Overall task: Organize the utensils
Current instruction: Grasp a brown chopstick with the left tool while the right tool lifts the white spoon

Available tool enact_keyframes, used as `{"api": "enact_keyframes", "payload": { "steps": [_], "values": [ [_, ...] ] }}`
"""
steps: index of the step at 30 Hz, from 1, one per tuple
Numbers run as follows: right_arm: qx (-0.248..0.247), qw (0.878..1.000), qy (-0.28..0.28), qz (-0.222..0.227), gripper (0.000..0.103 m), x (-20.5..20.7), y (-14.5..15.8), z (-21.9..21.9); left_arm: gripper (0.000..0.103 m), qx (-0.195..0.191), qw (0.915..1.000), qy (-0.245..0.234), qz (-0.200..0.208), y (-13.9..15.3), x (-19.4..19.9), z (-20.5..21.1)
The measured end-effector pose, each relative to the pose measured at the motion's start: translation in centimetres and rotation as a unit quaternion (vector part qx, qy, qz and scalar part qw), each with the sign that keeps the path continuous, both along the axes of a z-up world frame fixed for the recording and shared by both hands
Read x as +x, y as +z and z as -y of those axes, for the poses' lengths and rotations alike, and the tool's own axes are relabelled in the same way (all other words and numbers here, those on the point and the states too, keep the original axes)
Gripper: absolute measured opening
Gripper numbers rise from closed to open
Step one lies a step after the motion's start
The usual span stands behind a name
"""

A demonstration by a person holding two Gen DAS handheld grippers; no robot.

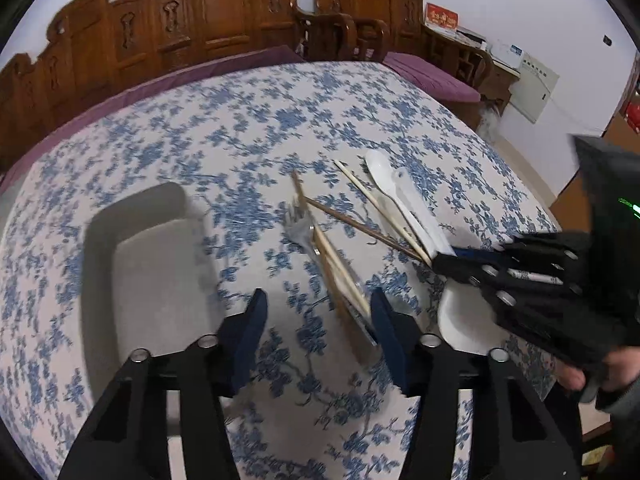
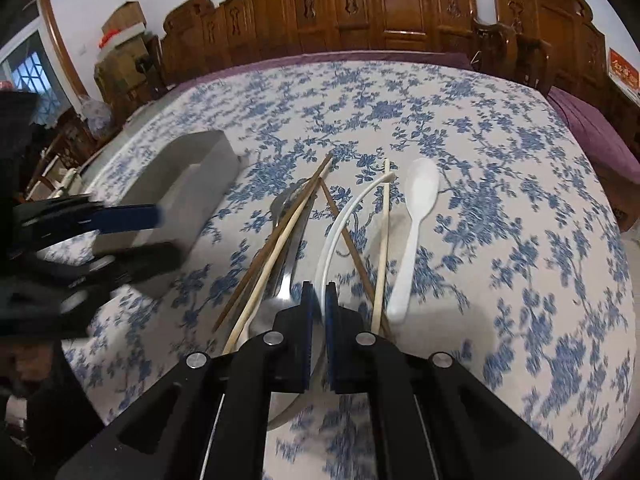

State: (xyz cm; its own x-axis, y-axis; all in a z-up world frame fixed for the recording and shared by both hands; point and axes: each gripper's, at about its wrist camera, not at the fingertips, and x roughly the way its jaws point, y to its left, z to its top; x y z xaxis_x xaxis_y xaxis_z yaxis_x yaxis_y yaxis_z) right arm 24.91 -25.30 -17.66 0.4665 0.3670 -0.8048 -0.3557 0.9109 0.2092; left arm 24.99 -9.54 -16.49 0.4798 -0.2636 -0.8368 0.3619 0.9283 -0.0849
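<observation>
Both wrist cameras look steeply down, close over the same utensil pile (image 1: 352, 240) on the tablecloth (image 2: 500, 152).

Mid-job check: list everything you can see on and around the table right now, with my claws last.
grey tray: one, grey, table's left part
chopsticks: about four, two brown and two pale, crossed mid-table
fork: one, silver, under the chopsticks; other metal cutlery unclear
loose spoon: one, white, right of the chopsticks
held spoon: one, white, in the right claw
dish: one, white, near edge under the right claw
tablecloth: one, white with blue flowers, over the table
carved benches: brown wood, purple cushions, behind the table
left claw: black, blue pads, open beside the chopsticks
right claw: black, shut on the held spoon
</observation>
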Motion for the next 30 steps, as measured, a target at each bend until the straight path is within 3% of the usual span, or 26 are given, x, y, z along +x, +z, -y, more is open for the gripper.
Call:
{"api": "enact_keyframes", "payload": {
  "steps": [8,17,19,30],
  "values": [
    [0.007,1.000,0.000,0.011,0.007,-2.6,1.4,1.7,0.021,0.008,0.9985,0.003,-0.054,-3.3,2.8,2.0],
    [0.019,1.000,-0.010,0.020,0.007,-2.8,2.4,3.1,0.017,0.042,0.9948,0.014,-0.092,-5.6,4.0,2.8],
    [0.021,1.000,-0.012,0.018,0.007,-2.8,2.4,3.3,0.007,0.050,0.9940,0.015,-0.096,-6.1,4.0,2.9],
    [0.016,1.000,-0.016,0.017,0.007,-2.7,2.2,3.5,0.004,0.040,0.9950,0.024,-0.088,-5.9,3.8,2.3]
  ]
}}
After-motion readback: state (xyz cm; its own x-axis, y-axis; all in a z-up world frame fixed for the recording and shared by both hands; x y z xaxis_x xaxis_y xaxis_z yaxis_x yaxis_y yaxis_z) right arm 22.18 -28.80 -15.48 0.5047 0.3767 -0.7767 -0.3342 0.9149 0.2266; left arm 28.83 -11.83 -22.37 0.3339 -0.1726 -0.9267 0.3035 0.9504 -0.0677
